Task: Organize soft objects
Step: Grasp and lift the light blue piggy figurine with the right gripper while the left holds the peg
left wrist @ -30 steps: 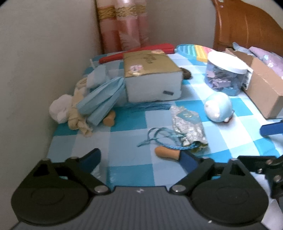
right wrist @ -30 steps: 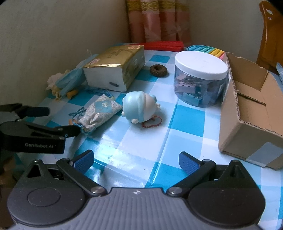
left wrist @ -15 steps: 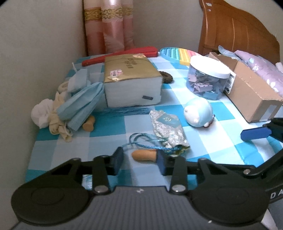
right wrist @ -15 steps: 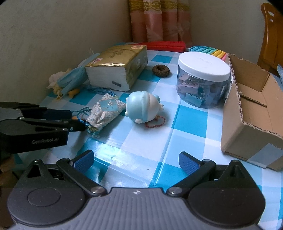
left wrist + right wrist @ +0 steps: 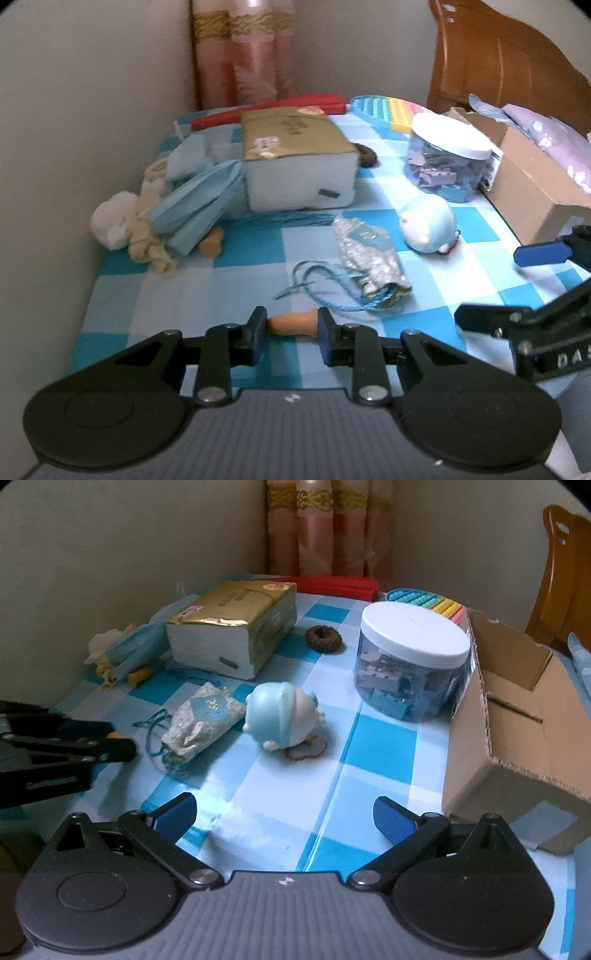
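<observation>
Blue-and-white checked cloth covers the desk (image 5: 243,258), set in a wall corner with a pink curtain (image 5: 243,55) far behind. Far left: blue fabric bundle (image 5: 195,206) against a gold tissue pack (image 5: 295,162). Near left: left gripper (image 5: 291,326), jaws closing, pads pressing the ends of a tan wooden handle (image 5: 291,322) corded to a silver drawstring pouch (image 5: 369,254). Centre: blue plush toy (image 5: 280,716). Right gripper (image 5: 284,812) jaws spread, nothing between. Far right: lidded jar (image 5: 413,664), cardboard box (image 5: 517,720).

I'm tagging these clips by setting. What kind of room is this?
Probably a bedroom corner at home: a wooden headboard, pink curtains, and a small table with a blue checked cloth against the wall.
</observation>
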### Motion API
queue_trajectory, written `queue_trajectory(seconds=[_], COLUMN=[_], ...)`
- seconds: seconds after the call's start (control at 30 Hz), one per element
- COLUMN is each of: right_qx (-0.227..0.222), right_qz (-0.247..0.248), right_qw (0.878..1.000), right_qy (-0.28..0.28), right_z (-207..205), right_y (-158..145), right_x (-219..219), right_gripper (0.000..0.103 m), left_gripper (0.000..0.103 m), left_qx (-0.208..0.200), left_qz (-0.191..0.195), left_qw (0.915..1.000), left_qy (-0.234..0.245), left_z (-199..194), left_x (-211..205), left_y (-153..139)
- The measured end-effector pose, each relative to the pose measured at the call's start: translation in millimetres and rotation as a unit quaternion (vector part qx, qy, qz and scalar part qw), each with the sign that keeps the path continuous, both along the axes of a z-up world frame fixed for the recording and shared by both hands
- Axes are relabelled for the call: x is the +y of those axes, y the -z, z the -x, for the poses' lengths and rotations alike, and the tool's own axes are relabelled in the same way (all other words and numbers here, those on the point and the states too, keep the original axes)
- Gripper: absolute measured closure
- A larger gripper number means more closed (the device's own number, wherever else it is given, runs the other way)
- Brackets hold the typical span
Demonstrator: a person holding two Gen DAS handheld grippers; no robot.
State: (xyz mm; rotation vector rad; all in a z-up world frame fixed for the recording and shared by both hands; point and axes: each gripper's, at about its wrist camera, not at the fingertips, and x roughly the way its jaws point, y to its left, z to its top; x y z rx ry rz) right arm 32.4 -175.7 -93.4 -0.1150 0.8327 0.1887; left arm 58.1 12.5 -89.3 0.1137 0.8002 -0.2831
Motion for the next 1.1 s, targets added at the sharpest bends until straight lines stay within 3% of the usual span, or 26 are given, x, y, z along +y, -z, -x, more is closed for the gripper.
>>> queue_trajectory(seconds=[0.37, 0.57, 0.8, 1.1], right_qx=[-0.032, -0.021, -0.01, -0.019], right_qz=[0.034, 0.016, 0.026, 0.04], right_qw=[0.999, 0.999, 0.999, 0.999], right_qy=[-0.028, -0.029, -0.023, -0.032], right_z=[-39.9, -57.3, -61.2, -43.7], right_y=[-3.2, 0.8, 1.4, -10.8], right_x=[17.8, 19.4, 19.9, 21.5], right_gripper=[0.014, 0.02, 0.043, 0.045], left_gripper=[0.076, 0.076, 0.076, 0.076], left_qx=[0.009, 0.012, 0.015, 0.018], left_qz=[0.007, 0.01, 0.009, -0.003], left_qw=[0.9997, 0.9997, 0.9996, 0.9996], left_qy=[-0.019, -0.02, -0.021, -0.023], left_z=[0.1, -0.5, -1.7, 4.5], left_x=[6.0, 6.6, 7.0, 6.3], left_y=[-1.0, -1.5, -2.0, -7.8])
